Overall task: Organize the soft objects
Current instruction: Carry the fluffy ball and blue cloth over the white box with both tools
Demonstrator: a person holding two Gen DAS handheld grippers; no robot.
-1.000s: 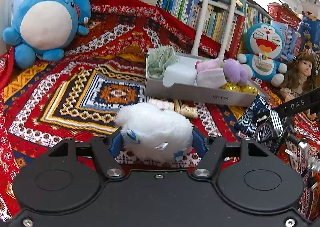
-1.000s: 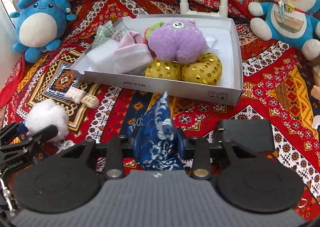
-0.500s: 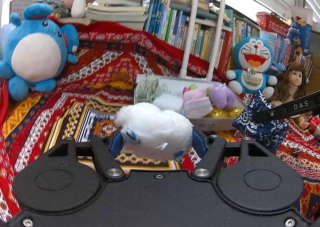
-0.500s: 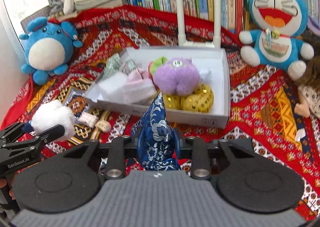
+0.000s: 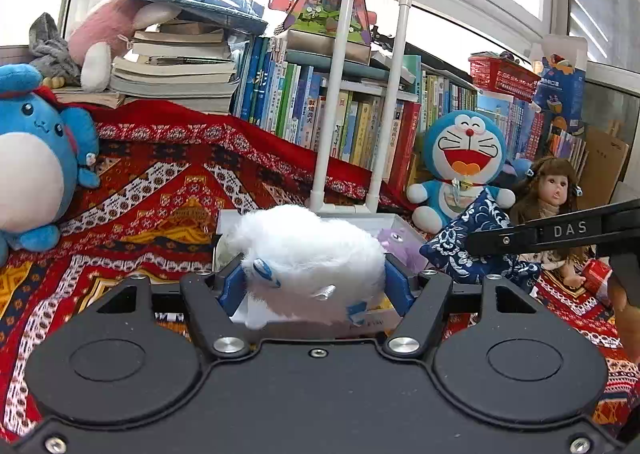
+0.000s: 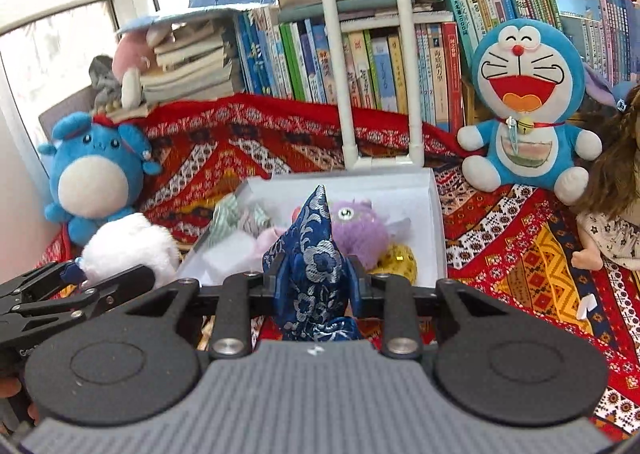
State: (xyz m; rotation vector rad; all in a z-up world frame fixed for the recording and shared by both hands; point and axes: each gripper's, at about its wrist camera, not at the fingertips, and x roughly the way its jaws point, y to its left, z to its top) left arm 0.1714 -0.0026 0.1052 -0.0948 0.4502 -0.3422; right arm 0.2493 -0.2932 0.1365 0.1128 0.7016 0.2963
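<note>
White fluffy plush toy (image 5: 308, 254), squeezed

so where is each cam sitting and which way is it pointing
Left wrist: on the left gripper, looking along its fingers, which hold a white fluffy toy, toward the bookshelf; the right gripper enters from the right.
Right wrist: on the right gripper, shut on a blue brocade pouch, facing the white box; the left gripper shows lower left.
Shared: both toys, the box, the Doraemon plush.

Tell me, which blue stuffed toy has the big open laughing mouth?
The blue cat plush sitting by the books, wearing a bell. The other blue plush, round with a white belly, has only a tiny mouth.
</note>
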